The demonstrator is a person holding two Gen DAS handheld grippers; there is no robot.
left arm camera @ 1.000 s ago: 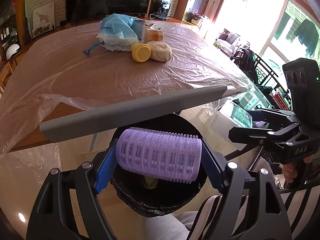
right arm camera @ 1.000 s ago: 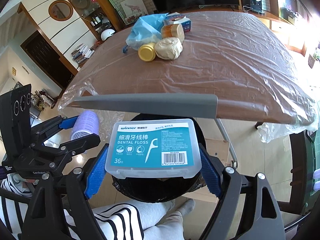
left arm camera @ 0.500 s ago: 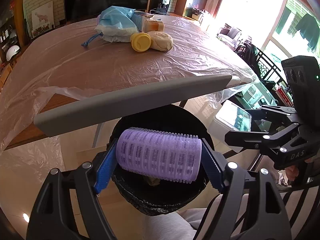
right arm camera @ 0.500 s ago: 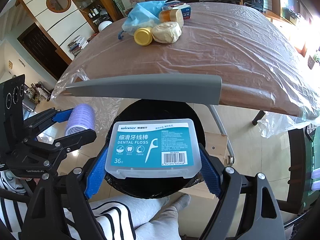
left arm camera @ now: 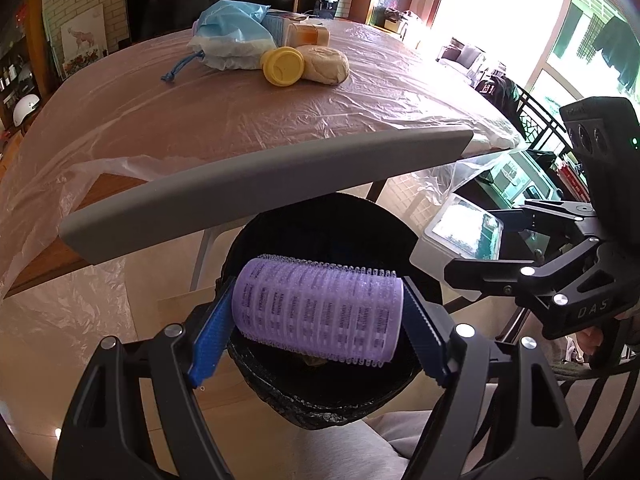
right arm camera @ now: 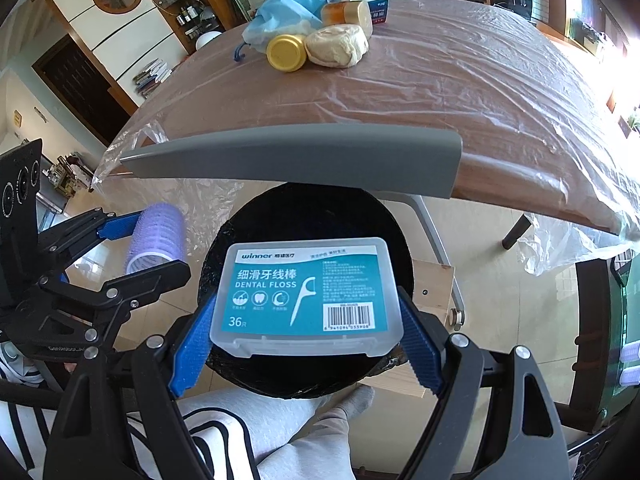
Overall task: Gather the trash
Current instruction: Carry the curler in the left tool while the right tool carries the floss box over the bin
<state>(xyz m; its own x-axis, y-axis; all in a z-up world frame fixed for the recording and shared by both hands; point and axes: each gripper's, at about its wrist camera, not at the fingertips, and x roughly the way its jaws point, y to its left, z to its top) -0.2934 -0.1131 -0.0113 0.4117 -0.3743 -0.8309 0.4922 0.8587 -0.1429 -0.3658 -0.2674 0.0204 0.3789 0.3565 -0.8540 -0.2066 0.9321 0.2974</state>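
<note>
Both grippers hold trash right above the black bin (right arm camera: 304, 216): the left gripper (left arm camera: 316, 320) squeezes a purple hair roller (left arm camera: 318, 310) sideways, and the right gripper (right arm camera: 306, 320) squeezes a dental floss box (right arm camera: 306, 294).

Both handheld grippers tilt steeply downward side by side, the left gripper (left arm camera: 318, 312) with its blue pads clamped on the ends of a purple hair roller (left arm camera: 318, 310), the right gripper (right arm camera: 306, 332) pinching a dental floss box (right arm camera: 306, 294) by its short sides. Fingers of the person's right hand (left arm camera: 592, 334) wrap its grip.
</note>
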